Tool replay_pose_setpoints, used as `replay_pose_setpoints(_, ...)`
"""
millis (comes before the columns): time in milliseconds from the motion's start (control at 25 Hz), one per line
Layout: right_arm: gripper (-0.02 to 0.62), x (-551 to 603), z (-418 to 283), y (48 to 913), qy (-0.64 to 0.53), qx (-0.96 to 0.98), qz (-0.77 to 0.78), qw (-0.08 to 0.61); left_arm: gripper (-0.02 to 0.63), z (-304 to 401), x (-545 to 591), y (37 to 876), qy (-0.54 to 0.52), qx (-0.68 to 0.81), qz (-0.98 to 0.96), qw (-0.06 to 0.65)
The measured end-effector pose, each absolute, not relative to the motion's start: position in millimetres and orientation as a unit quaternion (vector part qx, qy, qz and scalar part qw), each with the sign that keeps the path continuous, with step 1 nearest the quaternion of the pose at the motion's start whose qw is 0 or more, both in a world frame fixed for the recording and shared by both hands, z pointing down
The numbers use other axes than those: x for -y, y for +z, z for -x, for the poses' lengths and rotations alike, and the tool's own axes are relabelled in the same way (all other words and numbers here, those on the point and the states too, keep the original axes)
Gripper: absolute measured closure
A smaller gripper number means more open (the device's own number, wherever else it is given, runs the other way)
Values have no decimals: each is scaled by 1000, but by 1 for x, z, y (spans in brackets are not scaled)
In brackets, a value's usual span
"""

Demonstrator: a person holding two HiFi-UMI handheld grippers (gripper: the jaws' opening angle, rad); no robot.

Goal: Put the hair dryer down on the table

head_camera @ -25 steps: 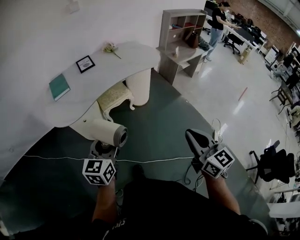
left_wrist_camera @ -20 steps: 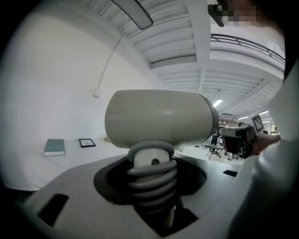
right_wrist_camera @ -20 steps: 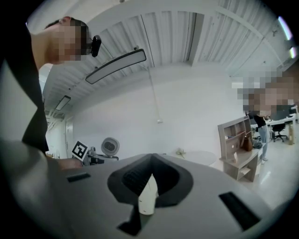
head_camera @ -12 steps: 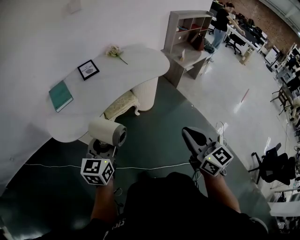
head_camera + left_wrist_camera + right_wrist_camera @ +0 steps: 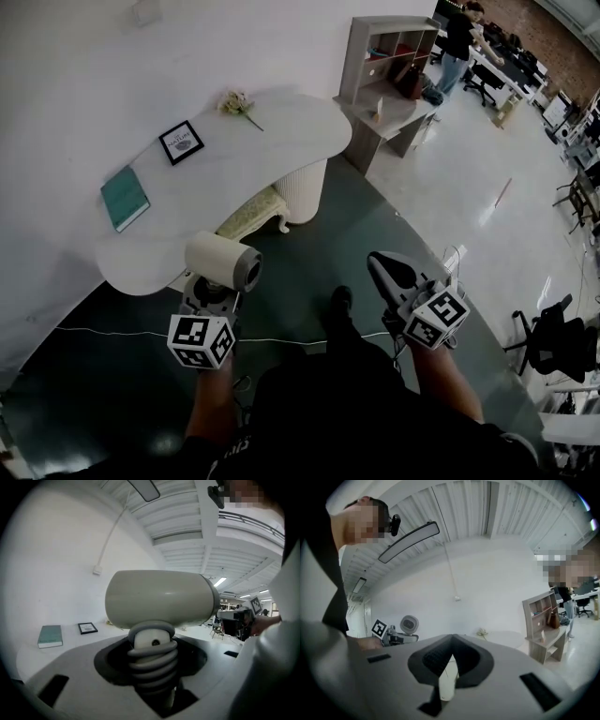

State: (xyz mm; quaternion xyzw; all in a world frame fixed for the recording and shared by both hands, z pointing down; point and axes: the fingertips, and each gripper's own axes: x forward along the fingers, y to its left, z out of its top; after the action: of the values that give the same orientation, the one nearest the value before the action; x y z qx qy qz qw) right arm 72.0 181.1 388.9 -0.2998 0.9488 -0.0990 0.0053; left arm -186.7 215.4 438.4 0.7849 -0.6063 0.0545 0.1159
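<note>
My left gripper (image 5: 212, 292) has its fingers clamped on the hair dryer (image 5: 223, 262). They pinch the handle from both sides, low down, so the barrel rides clear above the fingertips and lies crosswise to them. In the left gripper view the handle (image 5: 153, 654) stands upright between the two dark pads. It is a stubby column of pale plastic wrapped in rounded grey ribs, like a bellows. The barrel (image 5: 159, 599) is a smooth, matte, cream-coloured drum with softly rounded ends and a darker grey ring at the end on my right.

The dryer is up in the air, short of the table (image 5: 281, 131), which lies beyond the left fingertips and apart from them. The table is white, with a curved, kidney-like top. A teal book (image 5: 124, 197), a small black-framed picture (image 5: 182, 142) and a sprig of flowers (image 5: 236, 101) lie on it.

My right gripper (image 5: 380, 268) has its fingers shut tip to tip. Its pads (image 5: 433, 658) look like dark, finely ridged rubber set in grey plastic.
</note>
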Motion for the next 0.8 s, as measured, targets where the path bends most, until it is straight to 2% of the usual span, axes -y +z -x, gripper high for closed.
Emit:
replay_pose_setpoints(240,589,-106,-82,401,-80,-959,273,-15,394,181,-159,440,59,630,-764,127)
replay_pose_setpoints(800,589,76,-126,408,-114,-966,232,5,394,119,12,419,72,646,-749,130)
